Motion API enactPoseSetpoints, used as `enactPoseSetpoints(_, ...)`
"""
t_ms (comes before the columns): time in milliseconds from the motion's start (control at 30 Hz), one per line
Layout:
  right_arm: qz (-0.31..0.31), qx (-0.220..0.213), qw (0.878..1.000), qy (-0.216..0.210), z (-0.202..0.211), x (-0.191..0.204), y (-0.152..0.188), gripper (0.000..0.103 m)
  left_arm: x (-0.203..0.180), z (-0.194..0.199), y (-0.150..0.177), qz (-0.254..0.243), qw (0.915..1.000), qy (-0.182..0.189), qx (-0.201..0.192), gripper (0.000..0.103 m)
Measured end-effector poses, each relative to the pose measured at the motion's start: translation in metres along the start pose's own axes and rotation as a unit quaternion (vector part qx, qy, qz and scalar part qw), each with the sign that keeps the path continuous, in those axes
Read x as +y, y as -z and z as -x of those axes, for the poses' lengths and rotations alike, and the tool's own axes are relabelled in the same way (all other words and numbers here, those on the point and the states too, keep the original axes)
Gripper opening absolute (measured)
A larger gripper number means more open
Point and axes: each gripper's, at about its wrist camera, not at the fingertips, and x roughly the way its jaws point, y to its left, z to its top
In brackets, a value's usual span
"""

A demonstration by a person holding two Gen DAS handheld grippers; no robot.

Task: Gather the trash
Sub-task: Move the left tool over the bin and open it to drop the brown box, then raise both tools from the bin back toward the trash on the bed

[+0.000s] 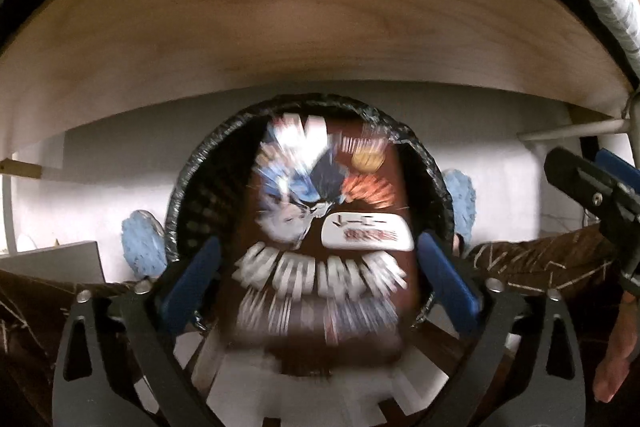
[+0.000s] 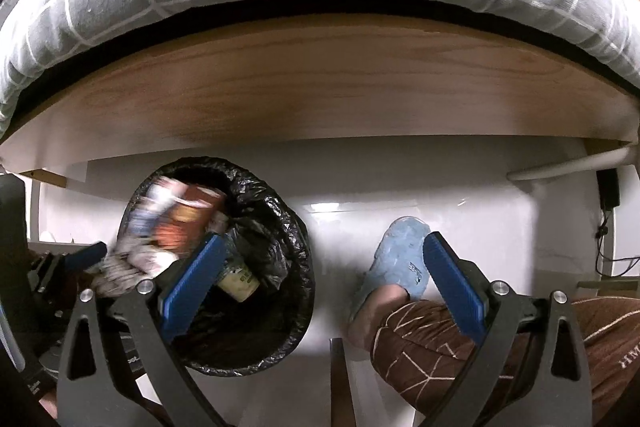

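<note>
In the left wrist view the left gripper [image 1: 318,281] stands spread wide above the black-lined bin [image 1: 436,175], a blurred brown snack bag [image 1: 320,227] loose between its pads, while in the right wrist view the right gripper [image 2: 320,291] hangs spread and empty beside that bin [image 2: 296,227], the bag [image 2: 180,223] at its mouth.

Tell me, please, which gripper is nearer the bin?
Left. The left gripper is straight above the bin, open around a blurred snack packet; the right gripper is beside the bin, empty.
</note>
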Motion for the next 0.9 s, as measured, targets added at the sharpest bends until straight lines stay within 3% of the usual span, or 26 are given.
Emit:
enactPoseSetpoints(367,0.001,-0.003,1.0,-0.003,-0.001,0.004,0.0,0.096,0.004,0.018,0.001,-0.005,0.9994,-0.014,-0.03,0.097)
enactPoseSetpoints(700,0.02,-0.036,0.999,-0.012,0.026,0.022,-0.003,0.096,0.024,0.069,0.003,-0.008,0.9969,-0.027,-0.074,0.097)
enactPoseSetpoints(900,0.029,-0.064,0.997,-0.013,0.054,0.027,-0.009,0.096,0.031,0.105,0.005,-0.002,0.9941,-0.016,-0.107,0.097)
